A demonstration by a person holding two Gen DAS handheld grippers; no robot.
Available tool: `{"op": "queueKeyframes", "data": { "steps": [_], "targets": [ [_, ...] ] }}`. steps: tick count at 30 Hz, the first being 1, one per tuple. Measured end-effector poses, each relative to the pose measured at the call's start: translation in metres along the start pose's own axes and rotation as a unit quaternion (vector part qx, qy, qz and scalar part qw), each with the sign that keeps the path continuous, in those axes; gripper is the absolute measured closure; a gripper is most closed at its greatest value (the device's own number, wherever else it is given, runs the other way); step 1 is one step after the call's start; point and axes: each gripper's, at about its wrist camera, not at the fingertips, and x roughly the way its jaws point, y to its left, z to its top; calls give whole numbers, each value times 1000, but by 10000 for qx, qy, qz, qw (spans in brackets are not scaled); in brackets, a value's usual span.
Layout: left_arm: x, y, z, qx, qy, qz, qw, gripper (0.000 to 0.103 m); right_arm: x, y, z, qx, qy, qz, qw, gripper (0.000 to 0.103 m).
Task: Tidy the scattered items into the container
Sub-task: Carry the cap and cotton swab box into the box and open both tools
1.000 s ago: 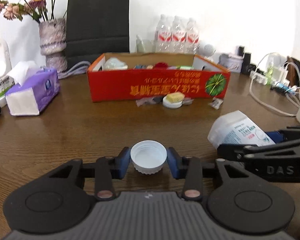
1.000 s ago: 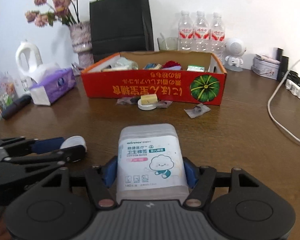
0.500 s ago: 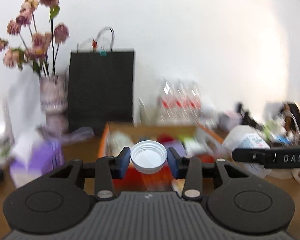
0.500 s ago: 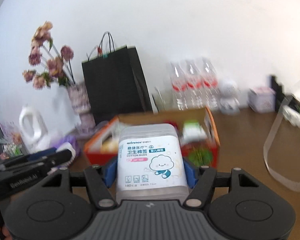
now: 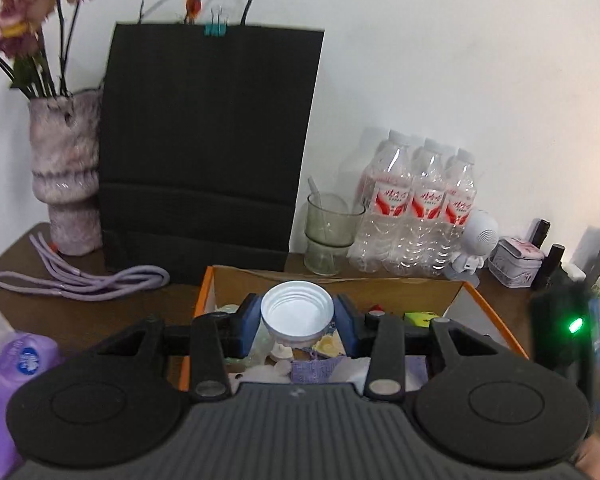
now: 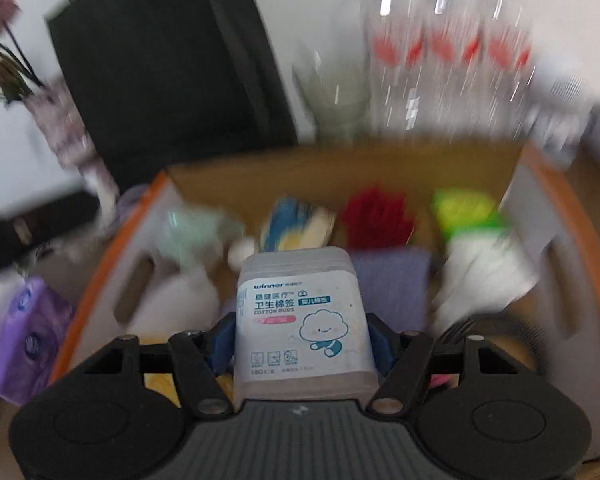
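My left gripper [image 5: 297, 322] is shut on a white bottle cap [image 5: 297, 316], open side toward the camera, held above the orange-rimmed cardboard box [image 5: 380, 286]. My right gripper [image 6: 302, 338] is shut on a clear cotton bud box [image 6: 302, 320] with a white cloud label, hanging over the same cardboard box [image 6: 100, 264]. Inside the cardboard box lie several items, among them a red one [image 6: 376, 216], a green one [image 6: 466, 208] and a purple cloth [image 6: 388, 276]. The right wrist view is blurred by motion. The other gripper's dark body with a green light [image 5: 562, 332] shows at the right in the left wrist view.
Behind the cardboard box stand a black paper bag [image 5: 208, 144], a vase of flowers [image 5: 66, 176], a glass cup [image 5: 330, 232], and three water bottles [image 5: 416, 208]. A purple tissue pack [image 5: 8, 384] sits at the left, a purple cord [image 5: 84, 276] lies by the vase. Cables crowd the right edge.
Both grippers have risen from the table and travelled forward with their loads, from well short of the cardboard box to above it. The box's red front side has dropped out of view.
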Motion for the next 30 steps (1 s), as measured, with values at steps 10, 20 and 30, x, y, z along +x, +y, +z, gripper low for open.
{"op": "queueKeyframes", "data": {
  "steps": [10, 20, 30],
  "targets": [
    [50, -3, -6, 59, 721, 26, 9974, 62, -43, -28, 17, 0, -165, 90, 9998, 22],
    [82, -6, -12, 294, 1565, -50, 9872, 49, -78, -74, 34, 162, -291, -280, 9991, 17],
    [37, -11, 7, 288, 1652, -13, 9858, 0, -91, -70, 28, -136, 64, -569, 9983, 15]
  ]
}}
